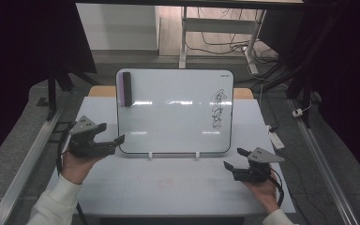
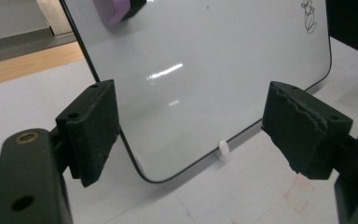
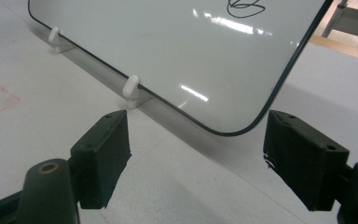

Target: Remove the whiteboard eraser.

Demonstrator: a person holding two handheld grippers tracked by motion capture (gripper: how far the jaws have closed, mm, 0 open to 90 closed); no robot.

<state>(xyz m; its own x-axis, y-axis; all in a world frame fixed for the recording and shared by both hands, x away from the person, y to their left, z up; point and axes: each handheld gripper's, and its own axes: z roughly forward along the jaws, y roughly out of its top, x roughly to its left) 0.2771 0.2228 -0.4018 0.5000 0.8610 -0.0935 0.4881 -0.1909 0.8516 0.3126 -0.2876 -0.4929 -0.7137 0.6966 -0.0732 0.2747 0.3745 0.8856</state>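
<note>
A whiteboard stands propped near the middle of the grey counter, leaning back on two small white feet at its lower edge. An eraser with a black back and a purple side clings to the whiteboard's upper left corner, and a black scribble runs down the whiteboard's right part; the rest of its face is bare and catches reflected light. The left gripper hangs just beside the whiteboard's lower left corner, its jaws wide apart with nothing between them; in the left gripper view that rounded corner sits in the gap between the two pads, apart from both. The right gripper lies low over the counter just off the whiteboard's lower right corner, jaws likewise spread and empty, with that corner and one white foot ahead of it in the right gripper view. A faint red mark shows on the counter in front of the whiteboard. Beyond the whiteboard stand a white table frame and loose cables on the floor, with metal rails to either side of the counter.
</note>
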